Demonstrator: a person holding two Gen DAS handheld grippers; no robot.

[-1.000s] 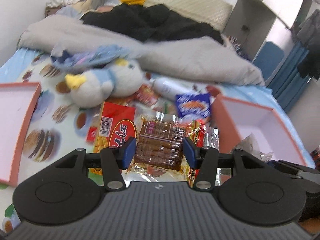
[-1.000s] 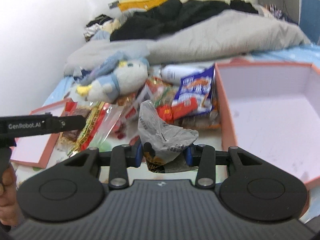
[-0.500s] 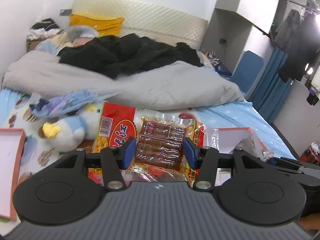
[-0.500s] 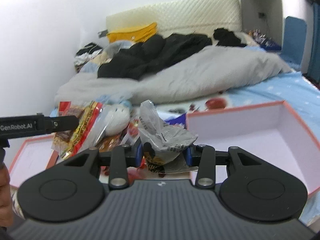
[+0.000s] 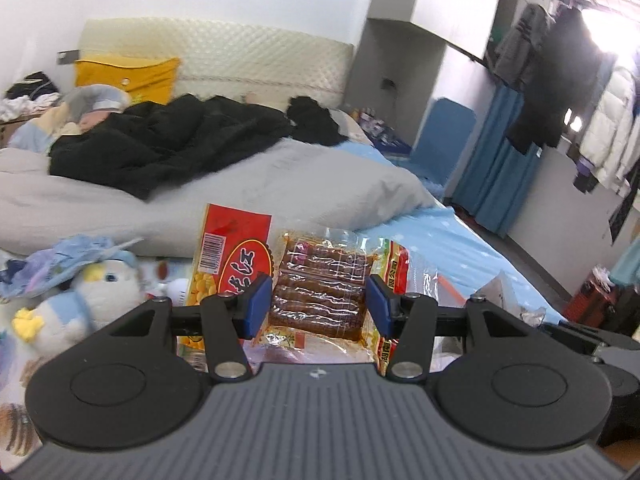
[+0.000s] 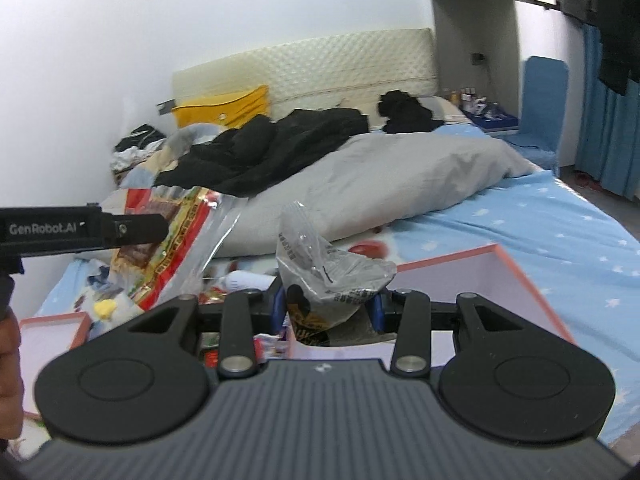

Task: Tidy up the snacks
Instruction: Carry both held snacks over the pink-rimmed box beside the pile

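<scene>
My left gripper [image 5: 318,304] is shut on a clear packet of brown snack sticks [image 5: 322,280], held up in the air above the bed. A red corn snack bag [image 5: 230,264] stands just left of it, lifted with it. My right gripper [image 6: 328,308] is shut on a crumpled grey-clear snack bag [image 6: 324,276], held above the near corner of a pink-rimmed open box [image 6: 516,276]. The left gripper's arm [image 6: 80,230] and its packet [image 6: 172,236] show at the left of the right wrist view. More snacks [image 6: 240,340] lie on the bed below.
A second pink box [image 6: 44,340] lies at lower left. A plush bird [image 5: 100,292] and a white bottle [image 6: 244,280] lie on the sheet. A grey duvet [image 5: 280,184] and black clothes [image 5: 168,144] cover the bed behind. Blue curtains [image 5: 492,168] and hanging coats are at right.
Both grippers have risen and tilted up, carrying their packets off the bed; the views now show the headboard and room instead of the snack pile.
</scene>
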